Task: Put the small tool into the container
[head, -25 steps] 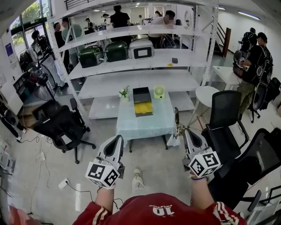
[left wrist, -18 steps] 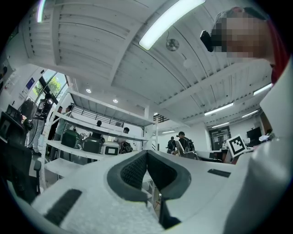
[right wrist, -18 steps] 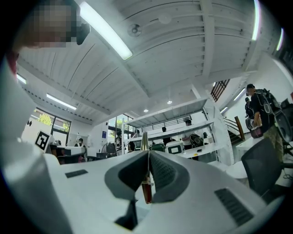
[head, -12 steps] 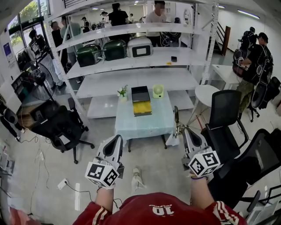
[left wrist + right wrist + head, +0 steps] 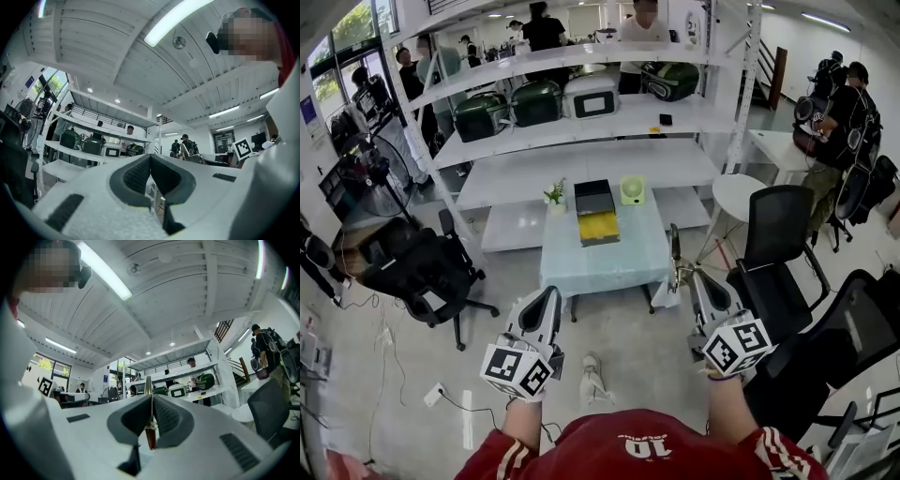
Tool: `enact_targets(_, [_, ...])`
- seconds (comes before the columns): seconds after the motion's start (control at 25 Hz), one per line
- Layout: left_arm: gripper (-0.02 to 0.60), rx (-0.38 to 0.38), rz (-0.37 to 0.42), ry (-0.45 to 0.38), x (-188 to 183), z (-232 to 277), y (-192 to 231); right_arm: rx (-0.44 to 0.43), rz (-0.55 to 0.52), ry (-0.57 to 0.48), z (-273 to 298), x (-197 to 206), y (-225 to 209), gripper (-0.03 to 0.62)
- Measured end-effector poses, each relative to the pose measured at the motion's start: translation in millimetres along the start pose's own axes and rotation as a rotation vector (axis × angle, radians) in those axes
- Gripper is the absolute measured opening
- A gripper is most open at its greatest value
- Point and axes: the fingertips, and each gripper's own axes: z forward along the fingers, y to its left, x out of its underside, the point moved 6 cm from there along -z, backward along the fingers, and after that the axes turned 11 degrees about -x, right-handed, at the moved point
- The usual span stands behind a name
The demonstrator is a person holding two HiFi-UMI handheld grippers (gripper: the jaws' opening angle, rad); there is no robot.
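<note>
I hold both tools out over the floor, short of the counter (image 5: pixel 600 264). The right tool (image 5: pixel 151 399) is clamped on the small implement (image 5: pixel 149 439). Its reddish handle is pinched between the pads and its thin metal tip pokes out past them, toward the counter. The left tool (image 5: pixel 150 158) is closed on nothing, its pads pressed together. The container (image 5: pixel 598 214), a black box with yellow inside, sits at the counter's far end. It stands between a small plant (image 5: pixel 555 195) and a green fan (image 5: pixel 632 190).
</note>
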Motion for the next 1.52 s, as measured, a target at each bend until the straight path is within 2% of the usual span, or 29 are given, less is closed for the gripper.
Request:
enact_targets(0.4, [-0.002,0.014,0.005,0.003,1.0,11.7,-4.0,-0.001,0.000,-0.004,2.5,-0.7,-8.6,0.015])
enact_targets(0.92, [-0.002,0.013,0.003,-0.002,4.9,27.6,12.3,0.016,-0.015,-0.009,23.2,4.5,-15.6,0.015])
enact_targets(1.52, [-0.002,0.004,-0.006,-0.005,9.7,141.2,88.3,0.035,-0.042,0.006,142.7,4.8,-71.4,0.015])
